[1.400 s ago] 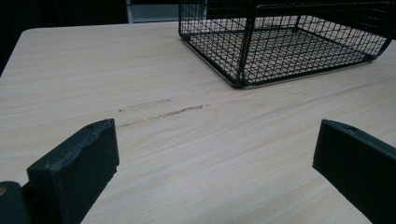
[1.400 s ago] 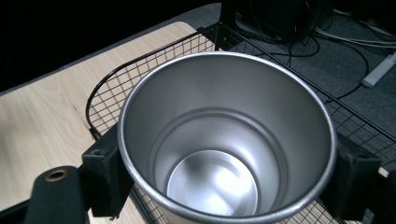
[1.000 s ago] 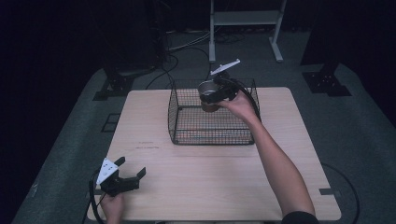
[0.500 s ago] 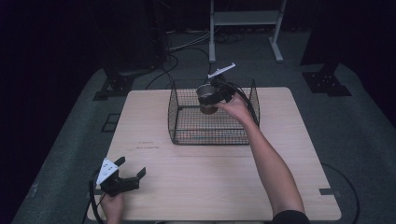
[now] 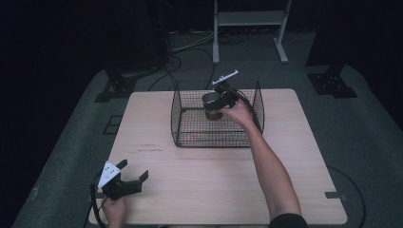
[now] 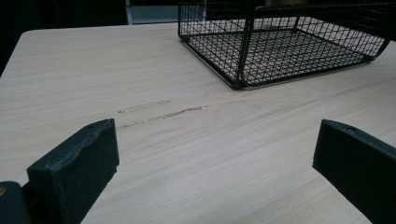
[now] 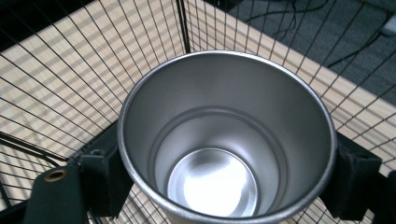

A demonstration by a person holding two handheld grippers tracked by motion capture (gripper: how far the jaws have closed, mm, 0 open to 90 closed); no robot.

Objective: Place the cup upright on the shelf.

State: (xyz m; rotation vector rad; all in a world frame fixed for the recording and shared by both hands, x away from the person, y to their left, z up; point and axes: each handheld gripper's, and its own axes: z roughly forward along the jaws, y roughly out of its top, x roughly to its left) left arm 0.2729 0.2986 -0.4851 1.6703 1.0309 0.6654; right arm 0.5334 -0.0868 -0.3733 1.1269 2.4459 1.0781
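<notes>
Holding the metal cup [image 5: 212,105] upright by its sides, your right claw [image 5: 217,101] was pinching it, one black jaw pressed against each side of the wall, as the right gripper view showed around the cup [image 7: 227,140]. The cup hung inside the black wire basket [image 5: 186,127], near its far wall and, as far as the high view let you judge, just above the basket floor. So the carrying looked nearly done: the cup was past the rim and within the mesh walls. What seemed left was to set it down on the mesh and let go, then draw the hand clear of the rim. Your left claw [image 5: 129,183] rested at the near left corner of the surface [image 5: 294,180], spread wide with nothing between its jaws, well apart from the basket.
</notes>
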